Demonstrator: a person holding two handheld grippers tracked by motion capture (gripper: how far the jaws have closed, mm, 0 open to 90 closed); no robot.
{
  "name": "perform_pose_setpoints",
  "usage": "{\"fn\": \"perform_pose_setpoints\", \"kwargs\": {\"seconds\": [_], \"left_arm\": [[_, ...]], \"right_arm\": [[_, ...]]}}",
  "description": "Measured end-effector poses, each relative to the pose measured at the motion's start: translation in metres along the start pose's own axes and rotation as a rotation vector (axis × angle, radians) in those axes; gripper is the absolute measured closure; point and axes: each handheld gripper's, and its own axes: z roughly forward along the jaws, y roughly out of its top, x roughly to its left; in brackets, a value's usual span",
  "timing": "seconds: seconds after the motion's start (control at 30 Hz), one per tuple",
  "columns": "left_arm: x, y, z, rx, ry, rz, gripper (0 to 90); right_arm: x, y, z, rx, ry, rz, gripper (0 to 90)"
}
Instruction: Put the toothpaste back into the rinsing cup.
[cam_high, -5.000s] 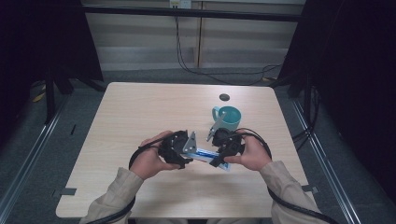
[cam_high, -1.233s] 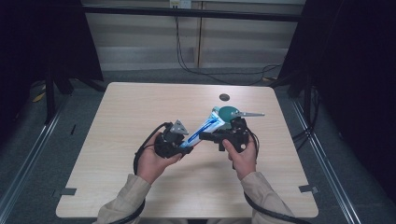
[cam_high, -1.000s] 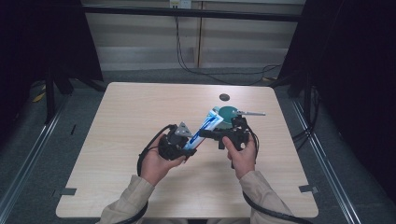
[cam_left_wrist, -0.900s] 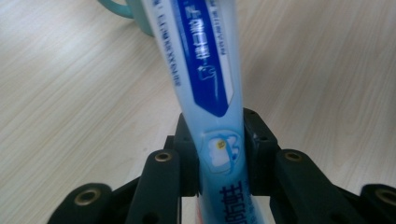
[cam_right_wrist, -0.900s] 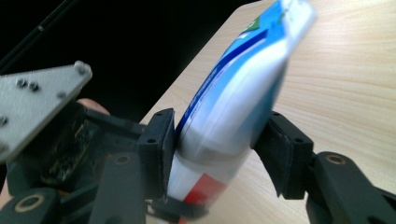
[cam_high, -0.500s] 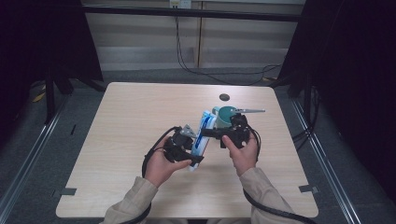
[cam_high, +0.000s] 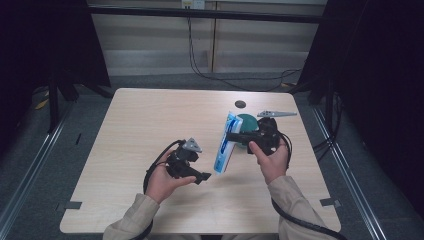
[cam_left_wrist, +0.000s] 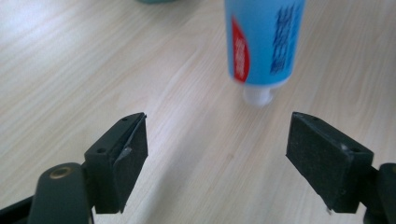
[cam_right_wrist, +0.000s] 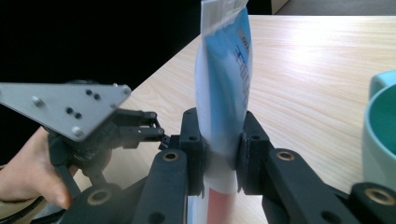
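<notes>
Toothpaste tube is held nearly upright above the bench, crimped end up and white cap down, its long axis tipped only slightly off vertical. It is clamped across its lower middle by the jaws of the right gripper, which are closed flat on both faces of the tube; in the right gripper view the tube is seen pinched between the two pads with its sealed end rising out of frame. The cap hangs clear of the wood, apparently not touching it.

Directly behind the tube, the teal mug is partly hidden by the right gripper, and a small dark disc lies farther back on the bench.

The left gripper is held low and to the left of the tube, close by but apart from it, its jaws spread wide and empty. In the left gripper view the cap end is seen just ahead, between the lines of the two open jaws and a little toward the right one. The cap is judged to be the likely target: a short advance would bring it between the jaws, with the tube's axis crossing them.
</notes>
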Motion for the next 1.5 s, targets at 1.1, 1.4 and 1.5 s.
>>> {"fn": "perform_pose_setpoints", "kwargs": {"seconds": [1.1,1.4,1.5], "left_arm": [[0.018,-0.040,0.019,0.025,0.053,-0.014,15.9],[0.019,-0.048,0.023,0.007,0.081,-0.025,15.6],[0.019,-0.050,0.023,0.002,0.089,-0.025,15.4]], "right_arm": [[-0.010,0.025,-0.027,0.006,-0.054,-0.064,75.4],[-0.011,0.034,-0.033,0.000,-0.066,-0.073,75.4],[-0.011,0.037,-0.036,-0.007,-0.066,-0.072,75.4]]}}
